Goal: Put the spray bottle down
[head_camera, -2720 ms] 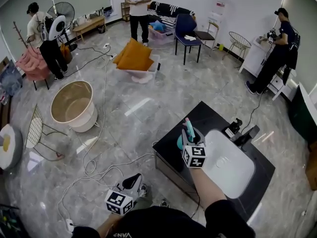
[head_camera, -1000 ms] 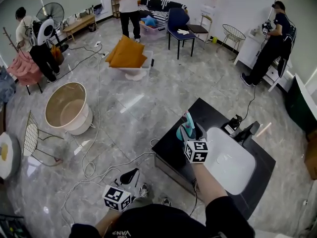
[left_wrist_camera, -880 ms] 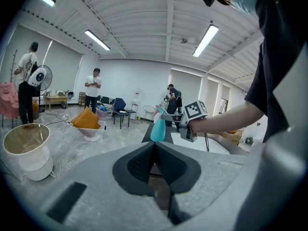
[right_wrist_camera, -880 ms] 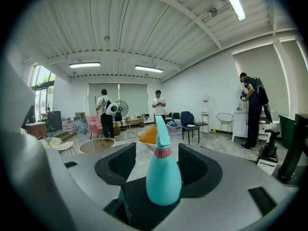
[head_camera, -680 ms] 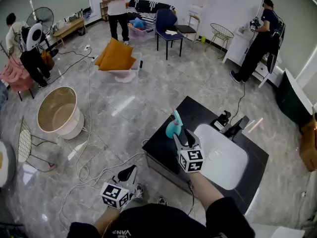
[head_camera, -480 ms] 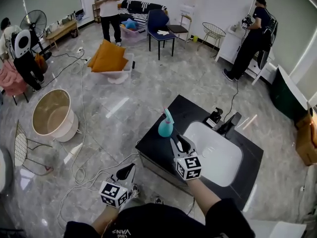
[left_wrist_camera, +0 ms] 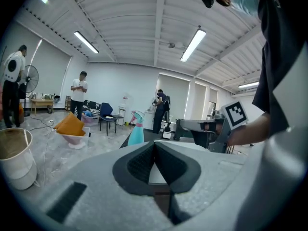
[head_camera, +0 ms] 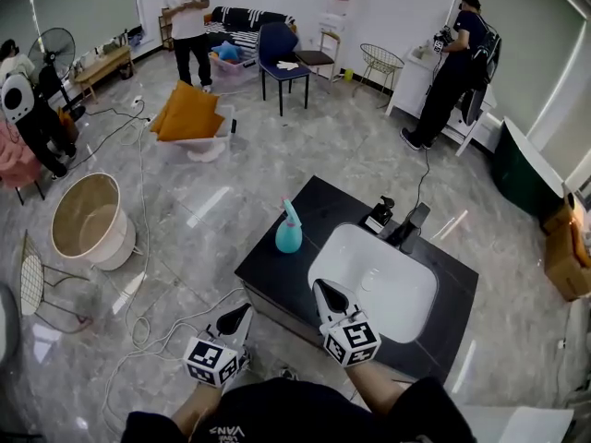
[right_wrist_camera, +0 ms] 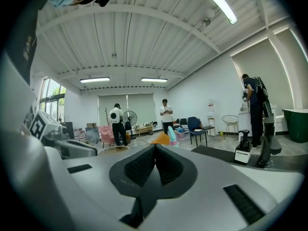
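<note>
The teal spray bottle (head_camera: 287, 229) with a pink nozzle stands upright on the black counter (head_camera: 277, 270), near its left corner. Nothing holds the bottle. My right gripper (head_camera: 321, 289) hovers over the counter's near edge, well short of the bottle, with its jaws shut and empty. My left gripper (head_camera: 242, 314) hangs lower left, off the counter, also shut with nothing in it. In the left gripper view the bottle (left_wrist_camera: 136, 129) shows beyond the shut jaws (left_wrist_camera: 154, 144). In the right gripper view its nozzle (right_wrist_camera: 172, 134) peeks over the closed tips (right_wrist_camera: 155, 147).
A white sink basin (head_camera: 374, 280) fills the counter's right part, with a black faucet (head_camera: 406, 224) and a small dispenser (head_camera: 379, 215) behind it. Cables (head_camera: 157, 312) trail on the floor at left, near a beige tub (head_camera: 88, 220). Three people stand far off.
My right gripper let go of the spray bottle, drew back toward me and closed its jaws. The bottle stays standing on the counter. My left gripper shifted slightly.
</note>
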`<state>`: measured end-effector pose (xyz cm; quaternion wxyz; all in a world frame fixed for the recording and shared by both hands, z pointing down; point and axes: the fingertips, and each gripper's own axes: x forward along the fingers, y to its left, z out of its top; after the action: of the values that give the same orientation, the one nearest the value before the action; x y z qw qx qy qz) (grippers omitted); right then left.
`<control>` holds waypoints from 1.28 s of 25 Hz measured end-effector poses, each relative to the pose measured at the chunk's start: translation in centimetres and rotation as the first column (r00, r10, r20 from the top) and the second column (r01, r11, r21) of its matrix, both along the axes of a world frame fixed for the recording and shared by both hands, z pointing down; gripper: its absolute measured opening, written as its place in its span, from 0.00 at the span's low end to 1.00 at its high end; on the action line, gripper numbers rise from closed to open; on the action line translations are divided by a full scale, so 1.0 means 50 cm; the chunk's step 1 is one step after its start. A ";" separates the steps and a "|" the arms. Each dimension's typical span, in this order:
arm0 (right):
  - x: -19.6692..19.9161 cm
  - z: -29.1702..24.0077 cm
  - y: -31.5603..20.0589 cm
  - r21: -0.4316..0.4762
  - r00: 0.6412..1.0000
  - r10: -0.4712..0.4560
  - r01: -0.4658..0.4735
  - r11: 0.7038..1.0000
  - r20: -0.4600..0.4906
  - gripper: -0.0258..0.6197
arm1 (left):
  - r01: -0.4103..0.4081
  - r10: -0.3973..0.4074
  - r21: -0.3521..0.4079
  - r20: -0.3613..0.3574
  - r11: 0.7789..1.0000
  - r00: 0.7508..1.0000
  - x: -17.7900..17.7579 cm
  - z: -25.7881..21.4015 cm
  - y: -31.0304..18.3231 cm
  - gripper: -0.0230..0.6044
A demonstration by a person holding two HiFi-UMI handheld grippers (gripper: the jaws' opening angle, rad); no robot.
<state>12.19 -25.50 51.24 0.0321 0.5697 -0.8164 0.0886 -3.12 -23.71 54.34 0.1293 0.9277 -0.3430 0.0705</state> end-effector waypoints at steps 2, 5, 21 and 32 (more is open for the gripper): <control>0.001 0.006 0.024 -0.009 1.000 -0.007 0.007 1.000 0.013 0.04 | 0.002 -0.002 0.004 -0.002 1.000 1.000 0.009 -0.001 0.008 0.05; 0.006 0.022 0.058 -0.026 1.000 -0.019 0.019 0.999 0.019 0.04 | 0.008 -0.008 0.008 -0.003 1.000 1.000 0.024 0.001 0.021 0.05; 0.044 0.098 0.157 -0.147 0.999 -0.036 0.030 0.989 -0.040 0.04 | 0.047 -0.047 0.003 0.000 0.999 0.999 0.050 0.010 0.079 0.05; 0.043 0.090 0.145 -0.125 0.998 -0.036 0.029 0.992 -0.053 0.04 | 0.061 -0.061 0.000 0.004 0.998 0.998 0.049 0.015 0.088 0.05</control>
<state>14.34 -18.27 55.75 0.0915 0.5553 -0.8174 0.1229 -0.65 -19.29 55.09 0.1305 0.9166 -0.3716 0.0685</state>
